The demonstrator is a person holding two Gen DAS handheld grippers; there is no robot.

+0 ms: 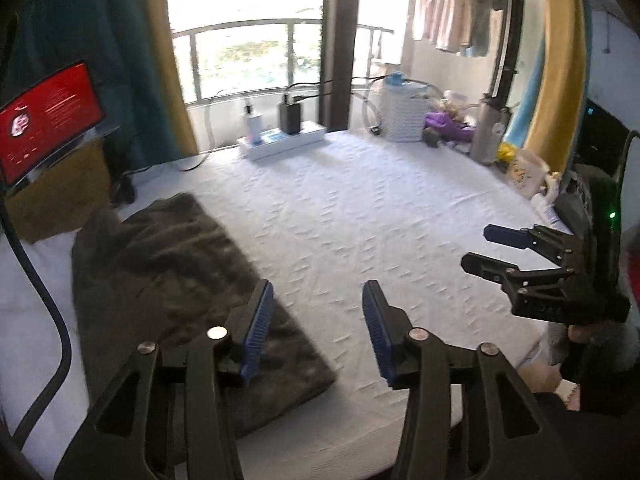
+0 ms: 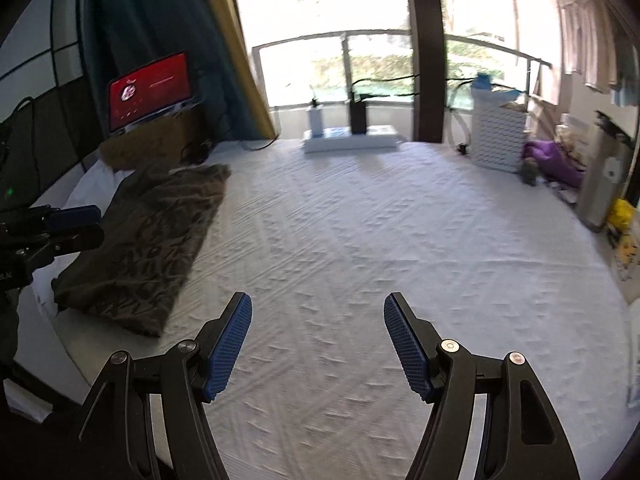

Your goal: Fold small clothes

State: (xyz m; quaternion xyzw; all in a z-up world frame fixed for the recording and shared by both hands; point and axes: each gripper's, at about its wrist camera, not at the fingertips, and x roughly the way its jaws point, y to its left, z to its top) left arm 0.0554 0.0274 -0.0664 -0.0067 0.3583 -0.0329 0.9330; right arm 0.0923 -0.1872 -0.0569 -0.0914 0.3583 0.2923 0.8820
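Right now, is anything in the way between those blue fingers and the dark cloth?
Nothing visible. The left gripper hangs open just above the cloth, and only bare white mattress lies between the cloth and the open right gripper.

Daylight floods in from the window, blown out to white glare in both views. The bed is evenly lit, with soft shadows. The curtain and frame corners fall dark. Fisheye bending curves the edges; the cloth looks motion-blurred in the left view.
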